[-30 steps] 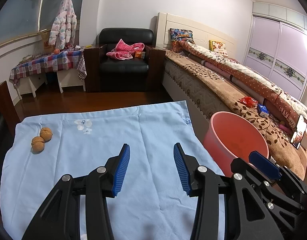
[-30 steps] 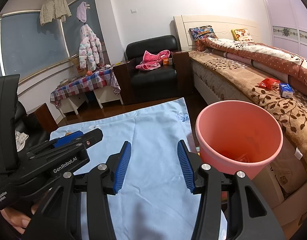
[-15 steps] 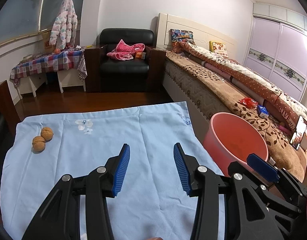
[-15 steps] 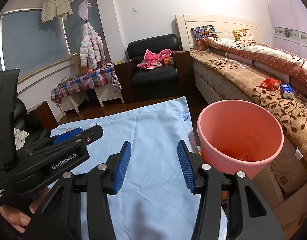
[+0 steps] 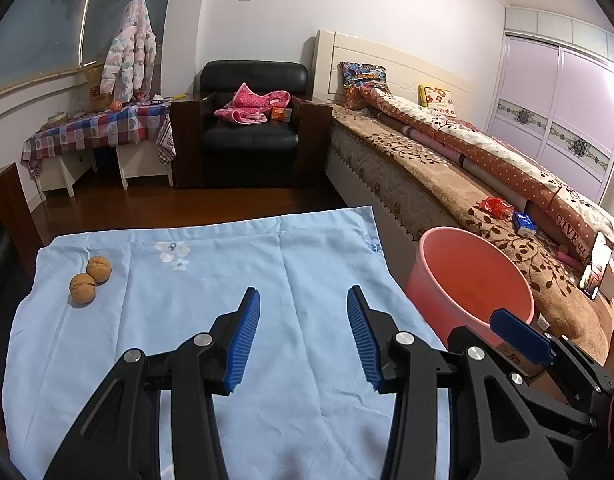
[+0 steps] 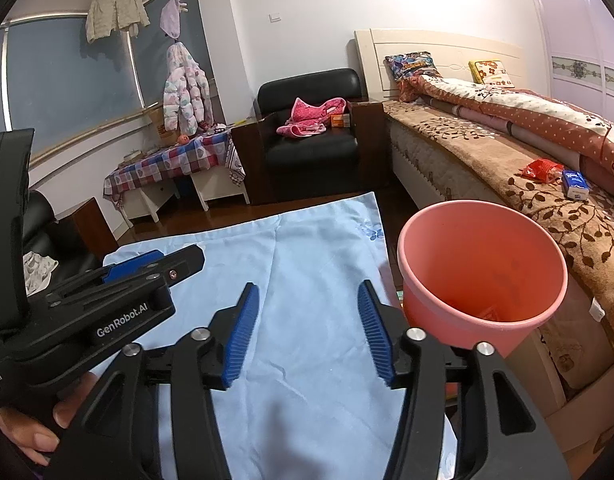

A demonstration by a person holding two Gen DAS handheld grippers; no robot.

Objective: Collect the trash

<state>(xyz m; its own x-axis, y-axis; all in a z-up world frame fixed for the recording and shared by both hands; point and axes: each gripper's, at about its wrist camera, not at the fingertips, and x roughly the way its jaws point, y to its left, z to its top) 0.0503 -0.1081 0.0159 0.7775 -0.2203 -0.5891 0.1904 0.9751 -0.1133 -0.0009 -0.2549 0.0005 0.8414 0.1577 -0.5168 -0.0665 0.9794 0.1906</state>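
1. the left gripper (image 5: 303, 332) hangs over the middle of the light blue cloth (image 5: 315, 264), its blue pads apart with nothing between them.
2. the right gripper (image 6: 307, 328) is over the cloth's right part, its jaws opening, and only bare cloth shows between the pads.
3. two walnuts (image 5: 91, 278) lie touching each other near the far left corner of the cloth, well apart from the left gripper and off to its left.
4. the pink bucket (image 6: 483, 276) stands just past the cloth's right edge, beside the right gripper's right finger; something small lies at its bottom, too unclear to name.
5. in the right wrist view the left gripper's body crosses the lower left, with the fingers of the person's hand (image 6: 35, 424) wrapped under it.
6. on the bed (image 5: 447, 184) behind the bucket lie a red wrapper (image 5: 497, 206) and a small blue packet (image 5: 525, 224), well apart from both grippers.
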